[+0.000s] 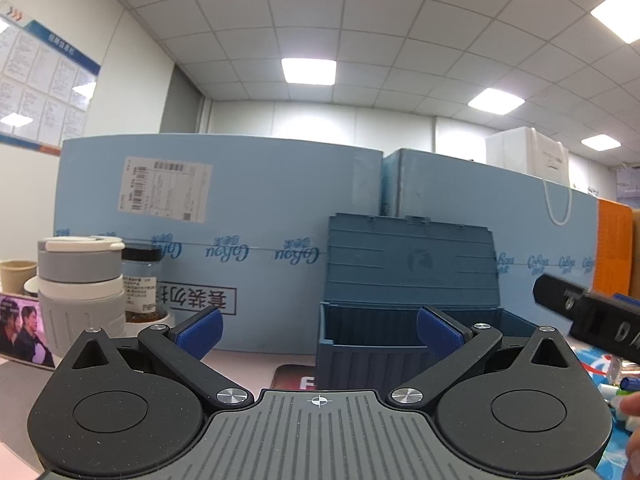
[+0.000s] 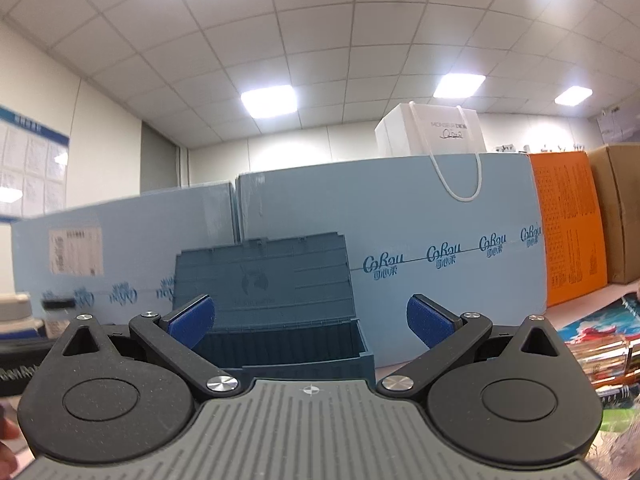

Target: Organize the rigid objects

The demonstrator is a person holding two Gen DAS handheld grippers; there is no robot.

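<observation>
A dark blue plastic storage box (image 1: 400, 344) stands open on the table, its lid (image 1: 412, 264) tilted back against the light blue cartons. My left gripper (image 1: 320, 330) is open and empty, just in front of the box, its right pad over the box's front. In the right wrist view the same box (image 2: 288, 344) sits ahead and slightly left. My right gripper (image 2: 310, 320) is open and empty, close to the box. The right gripper's black body (image 1: 592, 320) shows at the right edge of the left wrist view. The box's inside is hidden.
Large light blue cartons (image 1: 224, 220) form a wall behind the box. A grey-white container (image 1: 80, 284) and a jar (image 1: 140, 284) stand at left. An orange box (image 2: 568, 232), a brown carton (image 2: 620, 212) and colourful packets (image 2: 600, 352) lie at right. A white bag (image 2: 436, 132) sits on top.
</observation>
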